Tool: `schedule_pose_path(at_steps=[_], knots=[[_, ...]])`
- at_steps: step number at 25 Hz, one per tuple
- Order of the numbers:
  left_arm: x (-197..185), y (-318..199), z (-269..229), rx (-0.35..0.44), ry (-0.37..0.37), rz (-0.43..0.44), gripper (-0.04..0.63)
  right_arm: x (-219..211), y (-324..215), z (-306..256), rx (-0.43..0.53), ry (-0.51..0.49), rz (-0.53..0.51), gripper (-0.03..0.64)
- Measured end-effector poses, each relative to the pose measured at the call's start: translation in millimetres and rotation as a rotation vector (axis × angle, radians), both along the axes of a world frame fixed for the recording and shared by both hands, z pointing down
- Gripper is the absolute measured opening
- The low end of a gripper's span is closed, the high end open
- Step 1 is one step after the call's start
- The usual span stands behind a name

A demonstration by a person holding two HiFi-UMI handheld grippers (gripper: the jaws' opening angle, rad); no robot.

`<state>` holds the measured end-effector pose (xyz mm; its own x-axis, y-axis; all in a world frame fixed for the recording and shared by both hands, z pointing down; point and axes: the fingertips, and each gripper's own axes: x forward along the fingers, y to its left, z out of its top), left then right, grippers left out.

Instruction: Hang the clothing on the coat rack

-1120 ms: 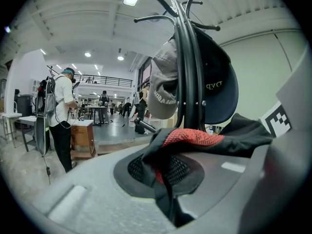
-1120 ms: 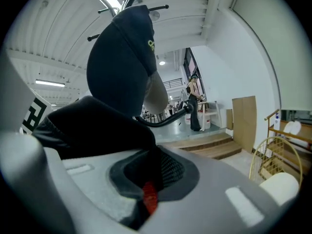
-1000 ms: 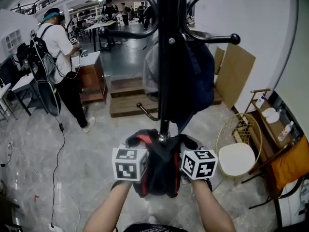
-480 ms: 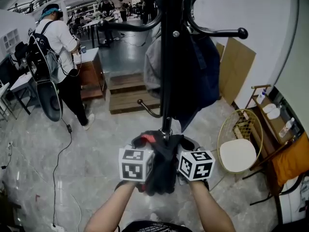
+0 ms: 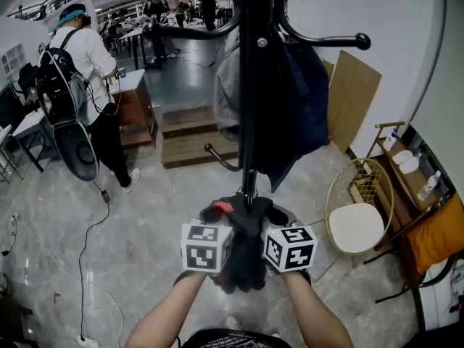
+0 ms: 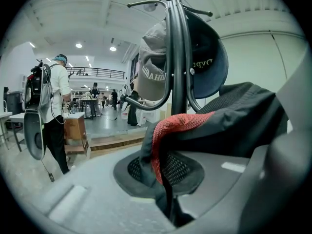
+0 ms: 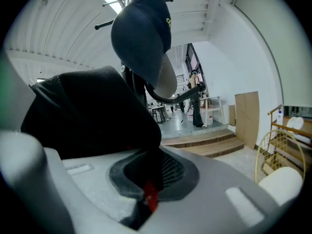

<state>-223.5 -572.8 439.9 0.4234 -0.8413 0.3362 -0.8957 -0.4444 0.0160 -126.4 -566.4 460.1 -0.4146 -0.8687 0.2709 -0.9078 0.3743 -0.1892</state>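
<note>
Head view, left to right: seeing a person with backpack [image 5: 76,56] at 10 o'clock, standing at a wooden cabinet [image 5: 138,111]. Black cable [image 5: 87,238] across the pale floor [image 5: 145,216] at 8 o'clock. Wooden steps [image 5: 190,140] just left of centre, behind the rack. Coat rack [image 5: 250,85] pole from 12 o'clock down to centre, with curved hooks up top and one low hook at its 9 o'clock side. Already hanging there, per the left gripper view: grey cap [image 6: 153,67] left of the pole, navy cap [image 6: 209,62] right of it, both tight against the pole. Task item, a black garment with red mesh lining [image 5: 243,249], sitting at 6 o'clock, bunched between the two marker cubes, in front of the pole's lower end and below the low hook; not on any hook yet. Left gripper [image 6: 170,211]: jaws pressed nearly together on a fold of that garment, red mesh edge draped over the near jaw. Right gripper [image 7: 141,206]: jaws clamped on the same garment, black cloth piled at 10 o'clock in its view, a red scrap showing right in the nip. Both forearms coming up from 6 o'clock. Further right: cardboard sheet [image 5: 353,96] leaning on the white wall at 2 o'clock, wooden shelf with bottles [image 5: 406,169] at 3 o'clock, round wire chair with white cushion [image 5: 355,230] at 4 o'clock, orange cushion [image 5: 438,241] beyond it at the frame edge.
</note>
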Motion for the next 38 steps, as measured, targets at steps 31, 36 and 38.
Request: schedule_pose_path(at_steps=[31, 36, 38], knots=[[15.2, 21.6, 23.7, -0.043, -0.002, 0.051, 0.021, -8.9, 20.0, 11.5, 0.018, 0.112, -0.06, 0.028], [17.8, 21.1, 26.6, -0.035, -0.007, 0.048, 0.023, -4.5, 19.4, 13.0, 0.036, 0.133, -0.058, 0.038], [17.7, 22.1, 28.0, -0.031, -0.011, 0.039, 0.031, -3.3, 20.4, 14.1, 0.041, 0.139, -0.057, 0.043]])
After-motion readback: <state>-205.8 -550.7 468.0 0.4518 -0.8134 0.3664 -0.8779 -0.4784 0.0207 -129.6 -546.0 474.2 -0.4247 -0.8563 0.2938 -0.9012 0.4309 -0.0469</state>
